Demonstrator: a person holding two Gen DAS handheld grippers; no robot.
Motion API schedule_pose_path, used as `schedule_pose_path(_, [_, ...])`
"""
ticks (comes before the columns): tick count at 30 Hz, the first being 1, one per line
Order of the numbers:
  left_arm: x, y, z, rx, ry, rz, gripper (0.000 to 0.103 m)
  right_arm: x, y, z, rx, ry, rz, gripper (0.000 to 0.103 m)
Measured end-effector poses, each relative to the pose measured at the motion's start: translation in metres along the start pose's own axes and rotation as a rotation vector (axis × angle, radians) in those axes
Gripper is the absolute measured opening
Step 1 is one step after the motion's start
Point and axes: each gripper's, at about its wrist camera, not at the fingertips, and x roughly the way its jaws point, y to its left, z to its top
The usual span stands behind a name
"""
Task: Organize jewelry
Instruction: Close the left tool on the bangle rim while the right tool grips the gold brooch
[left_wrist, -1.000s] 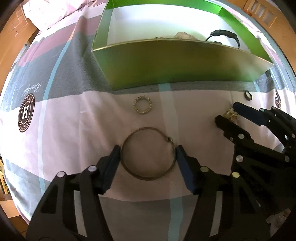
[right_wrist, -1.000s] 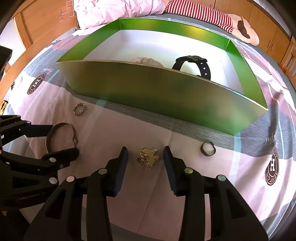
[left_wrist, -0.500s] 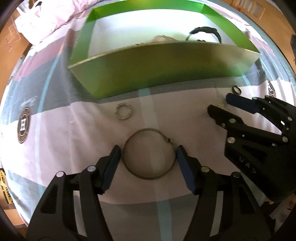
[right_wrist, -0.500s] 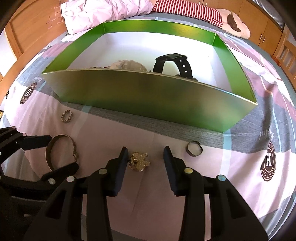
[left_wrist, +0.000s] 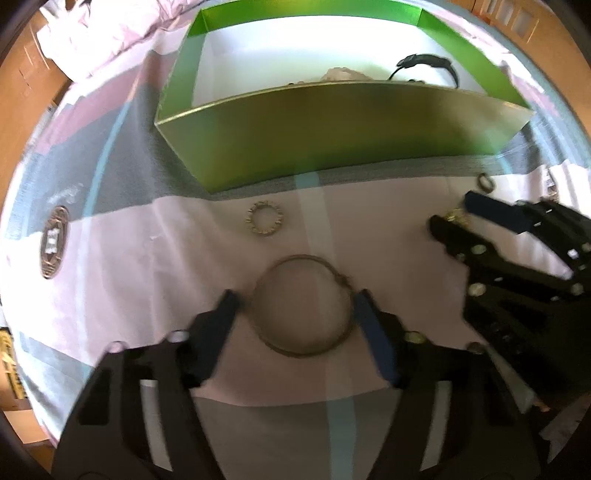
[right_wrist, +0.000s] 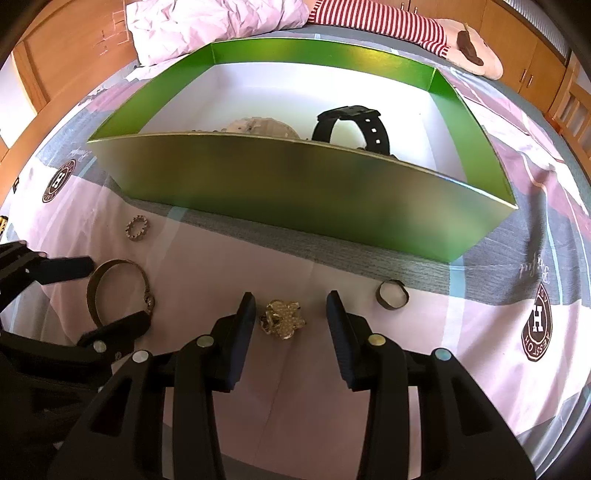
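Landmark: tall green cardboard box (right_wrist: 303, 192) on the bedsheet.
Bangle: thin round metal bangle (left_wrist: 303, 305), flat on the sheet in front of the box's near wall, no long axis.
Left gripper (left_wrist: 297, 308): jaws apart, just been closing, straddling the bangle, not yet pressing.
Brooch: gold flower-shaped brooch (right_wrist: 282, 318), also before the box.
Right gripper (right_wrist: 291, 310): jaws apart, either side of the brooch, nearer its left finger.

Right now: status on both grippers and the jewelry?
Left gripper open, jaws just closing around bangle. Right gripper open, straddling gold flower brooch. Neither gripped. Green box ahead, nothing blocking.
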Motion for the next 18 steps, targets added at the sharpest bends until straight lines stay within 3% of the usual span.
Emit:
schedule_pose_path(2, [-0.001,0.001,0.0,-0.001,-0.004,0.003,0.06,-0.001,0.002,0.0,-0.009,-0.001,0.011,0.029])
schedule_pose_path(5, [-0.001,0.003,0.002,-0.006,-0.003,-0.004,0.059,-0.001,0.007,0.0,-0.029,-0.008,0.005,0.025])
schedule_pose_path(6, [-0.004,0.002,-0.002,-0.01,-0.006,-0.003,0.048,-0.002,0.007,0.0,-0.03,-0.013,0.005,0.023])
schedule_pose_path(7, [-0.005,0.004,-0.003,-0.017,-0.004,0.014,0.018,-0.003,0.007,0.001,-0.03,-0.018,0.006,0.022])
schedule_pose_path(8, [-0.006,0.01,-0.003,-0.03,0.003,0.012,0.018,-0.004,0.006,0.001,-0.027,-0.021,0.009,0.022])
schedule_pose_path(12, [-0.007,0.03,0.001,-0.087,0.013,-0.016,0.029,-0.009,0.0,0.004,-0.001,-0.04,0.015,0.022])
schedule_pose_path(16, [-0.011,0.039,0.002,-0.111,0.008,-0.044,0.06,-0.01,-0.015,0.007,0.077,-0.03,0.056,0.023])
schedule_pose_path(18, [-0.013,0.043,0.003,-0.118,0.008,-0.065,0.064,-0.011,-0.02,0.007,0.103,-0.024,0.067,0.025])
